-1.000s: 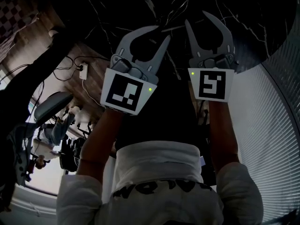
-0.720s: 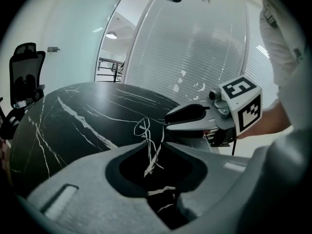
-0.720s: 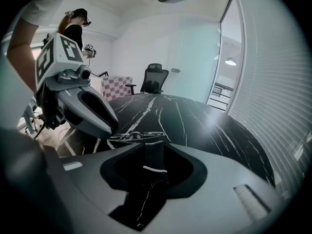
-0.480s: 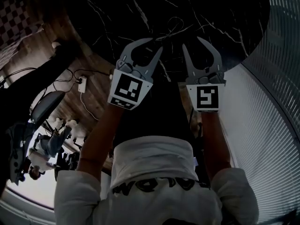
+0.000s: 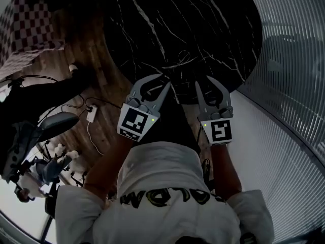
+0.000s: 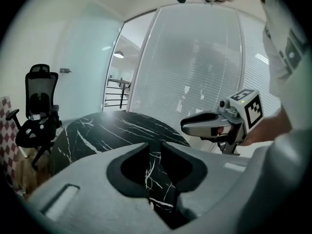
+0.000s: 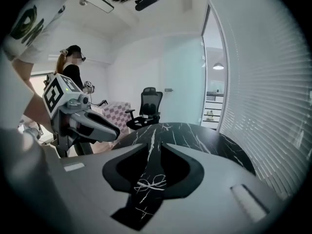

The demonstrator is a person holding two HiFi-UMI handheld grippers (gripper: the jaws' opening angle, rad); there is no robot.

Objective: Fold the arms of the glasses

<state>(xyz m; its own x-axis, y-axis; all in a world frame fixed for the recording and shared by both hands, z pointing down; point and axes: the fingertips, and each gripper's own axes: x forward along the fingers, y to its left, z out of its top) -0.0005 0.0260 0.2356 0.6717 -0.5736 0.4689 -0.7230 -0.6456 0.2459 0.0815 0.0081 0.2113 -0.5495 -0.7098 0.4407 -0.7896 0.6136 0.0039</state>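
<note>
The glasses [image 7: 151,183] are a thin pale wire shape lying on the round black marble table [image 5: 203,24], seen through the gap of my right gripper [image 7: 155,147]. Both grippers hang in the air at the table's near edge, side by side, well above the top. My left gripper [image 5: 161,81] is open by a narrow gap with only the table behind it. My right gripper [image 5: 204,81] is open too; its jaws have just been closing, with nothing between them. Neither gripper touches the glasses.
A black office chair [image 7: 146,108] and a checkered seat [image 5: 30,24] stand past the table. A curved wall with blinds [image 5: 294,111] runs along the right. Cables and a power strip [image 5: 91,115] lie on the wooden floor at left. Another person [image 7: 73,69] stands behind.
Both grippers have risen and drawn back from the table, so more of the tabletop shows beyond them. The right jaws stand narrower than before.
</note>
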